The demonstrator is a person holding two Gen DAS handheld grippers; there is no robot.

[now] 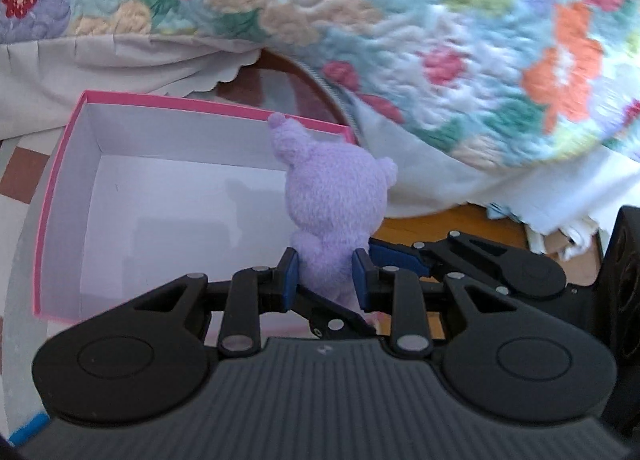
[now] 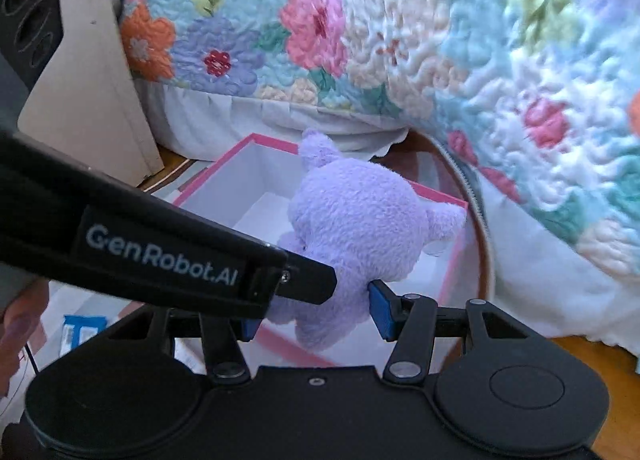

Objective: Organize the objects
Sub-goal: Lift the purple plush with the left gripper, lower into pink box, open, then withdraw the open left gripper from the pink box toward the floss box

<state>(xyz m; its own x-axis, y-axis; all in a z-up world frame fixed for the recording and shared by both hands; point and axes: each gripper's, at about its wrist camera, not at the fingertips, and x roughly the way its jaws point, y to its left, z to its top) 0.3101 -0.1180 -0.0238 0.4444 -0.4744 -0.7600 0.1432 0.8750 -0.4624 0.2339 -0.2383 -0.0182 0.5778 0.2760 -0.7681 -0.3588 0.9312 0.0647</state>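
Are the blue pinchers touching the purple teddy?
Touching. The left wrist view shows the left gripper with both blue pads pressed into the purple teddy, no gap either side, beside the pink box.

floral quilt (image 1: 440, 20), cardboard pc (image 2: 88, 100), wood floor (image 1: 452, 224)

Left tongs (image 1: 327, 276) and right tongs (image 2: 316, 314) both clamped, crossing.

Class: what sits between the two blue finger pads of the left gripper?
The purple plush toy: in the left wrist view, the left gripper has its fingers closed on the toy's lower body, above the pink box.
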